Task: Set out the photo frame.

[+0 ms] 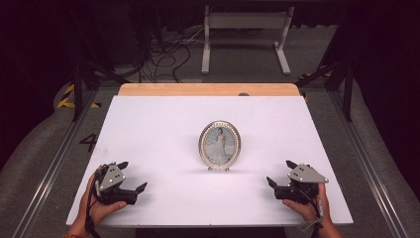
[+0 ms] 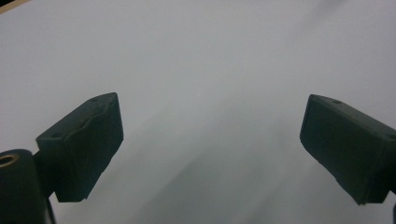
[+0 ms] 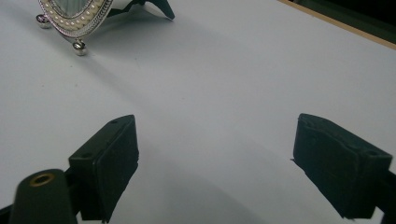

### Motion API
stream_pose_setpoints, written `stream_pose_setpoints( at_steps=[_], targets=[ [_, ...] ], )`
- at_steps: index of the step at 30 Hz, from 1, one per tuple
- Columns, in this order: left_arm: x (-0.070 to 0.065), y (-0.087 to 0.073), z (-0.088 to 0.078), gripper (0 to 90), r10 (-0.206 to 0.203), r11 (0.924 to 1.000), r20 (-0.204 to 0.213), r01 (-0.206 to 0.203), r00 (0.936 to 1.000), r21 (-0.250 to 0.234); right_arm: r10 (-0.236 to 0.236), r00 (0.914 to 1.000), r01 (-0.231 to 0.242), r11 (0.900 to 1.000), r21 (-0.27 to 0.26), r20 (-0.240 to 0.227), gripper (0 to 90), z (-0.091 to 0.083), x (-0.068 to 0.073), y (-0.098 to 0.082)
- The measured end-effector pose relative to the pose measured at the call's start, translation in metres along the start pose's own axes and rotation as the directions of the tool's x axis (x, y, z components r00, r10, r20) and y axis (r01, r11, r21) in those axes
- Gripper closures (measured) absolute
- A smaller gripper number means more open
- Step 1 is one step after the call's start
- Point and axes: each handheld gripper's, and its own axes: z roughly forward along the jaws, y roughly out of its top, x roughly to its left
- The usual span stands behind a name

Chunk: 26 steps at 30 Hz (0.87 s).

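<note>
Left gripper [image 1: 132, 174] and right gripper [image 1: 279, 172] rest at near table corners, jaws wide apart, empty. Oval picture frame [image 1: 220, 144] stands upright mid-table between them, well apart: pearl-beaded silver rim, ball feet, standing figure pictured. White table [image 1: 163, 124], wood far edge. Beyond: grey floor, cables [image 1: 166, 54], white stand [image 1: 246, 37].

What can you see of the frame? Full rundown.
The frame is a small oval picture frame, silvery metal by its look, rimmed with pearl-like beads. It holds a picture of a standing figure in pale clothing. It stands upright mid-table on small ball feet, propped by a dark back strut, facing the person. Only the table touches it.
</note>
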Motion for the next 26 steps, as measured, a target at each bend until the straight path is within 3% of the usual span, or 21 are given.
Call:
stream_pose_setpoints(
  at_steps=[26],
  targets=[
    [0.0007,0.0013,0.0051,6.7,-0.009,0.9999,0.002,0.009,1.0000,0.012,0.001,1.0000,-0.001,1.000,-0.018,-0.003,14.3,-0.0020,-0.0013,0.0005]
  ],
)
